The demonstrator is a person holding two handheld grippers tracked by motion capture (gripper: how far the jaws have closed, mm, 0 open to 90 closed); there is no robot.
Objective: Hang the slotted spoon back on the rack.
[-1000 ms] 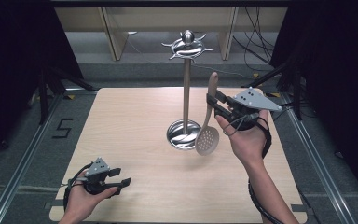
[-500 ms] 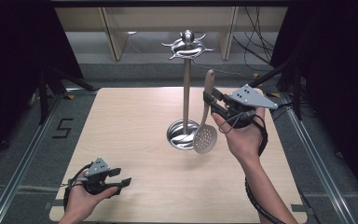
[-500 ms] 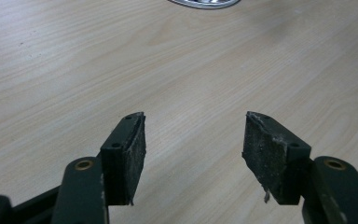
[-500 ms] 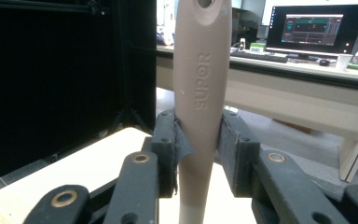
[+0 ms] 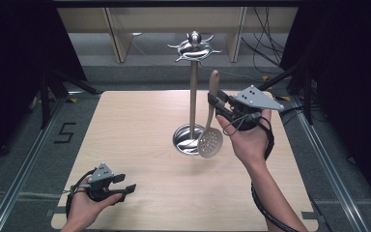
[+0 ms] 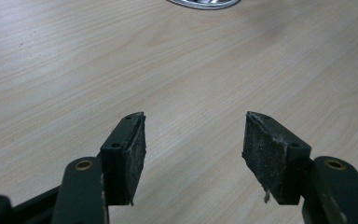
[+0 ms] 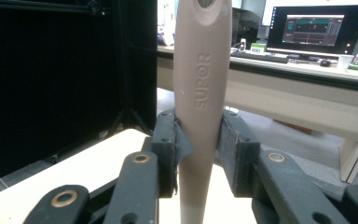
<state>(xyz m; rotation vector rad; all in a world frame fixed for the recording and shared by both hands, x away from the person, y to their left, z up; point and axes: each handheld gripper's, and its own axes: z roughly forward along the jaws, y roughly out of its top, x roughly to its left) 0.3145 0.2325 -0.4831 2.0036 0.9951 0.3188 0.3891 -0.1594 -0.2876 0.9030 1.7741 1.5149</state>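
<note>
Overall, pale wooden table [image 5: 140,130], dark surroundings.

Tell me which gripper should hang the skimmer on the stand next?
Right. The right gripper already clamps the skimmer handle upright beside the stand; the left gripper rests open, low at the table's near edge.

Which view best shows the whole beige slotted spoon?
The high view: the beige slotted spoon hangs upright, full length, handle clamped in the right gripper, beside the metal stand. The right gripper view shows its handle close up, lettering readable.
</note>
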